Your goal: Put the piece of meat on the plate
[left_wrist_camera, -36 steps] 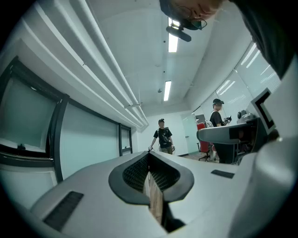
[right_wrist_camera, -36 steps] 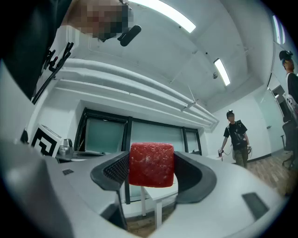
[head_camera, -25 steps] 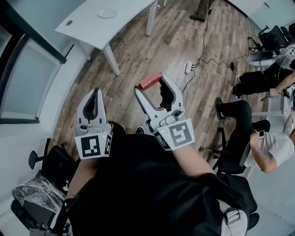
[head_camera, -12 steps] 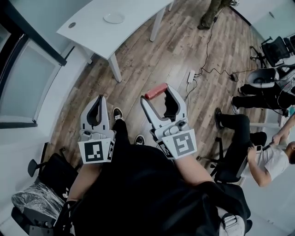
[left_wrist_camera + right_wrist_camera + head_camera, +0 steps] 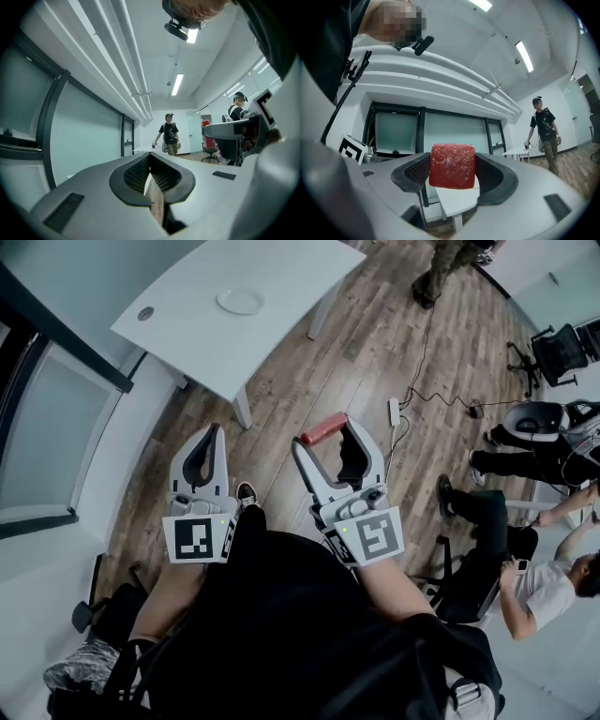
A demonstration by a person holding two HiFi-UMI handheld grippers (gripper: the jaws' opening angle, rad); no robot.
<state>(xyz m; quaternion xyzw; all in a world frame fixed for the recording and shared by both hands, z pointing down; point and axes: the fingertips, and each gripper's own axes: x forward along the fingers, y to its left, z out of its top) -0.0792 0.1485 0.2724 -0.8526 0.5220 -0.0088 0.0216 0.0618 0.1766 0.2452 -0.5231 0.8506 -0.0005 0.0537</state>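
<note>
right gripper (image 5: 327, 433) clamping meat (image 5: 452, 166), length hidden

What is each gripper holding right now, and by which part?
The right gripper clamps the piece of meat at its jaw tips, pads on two opposite sides. The left gripper is shut on nothing.

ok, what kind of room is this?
Probably an open office or lab: a white desk, an office chair on wood-look flooring, and a ceiling strip light.
</note>
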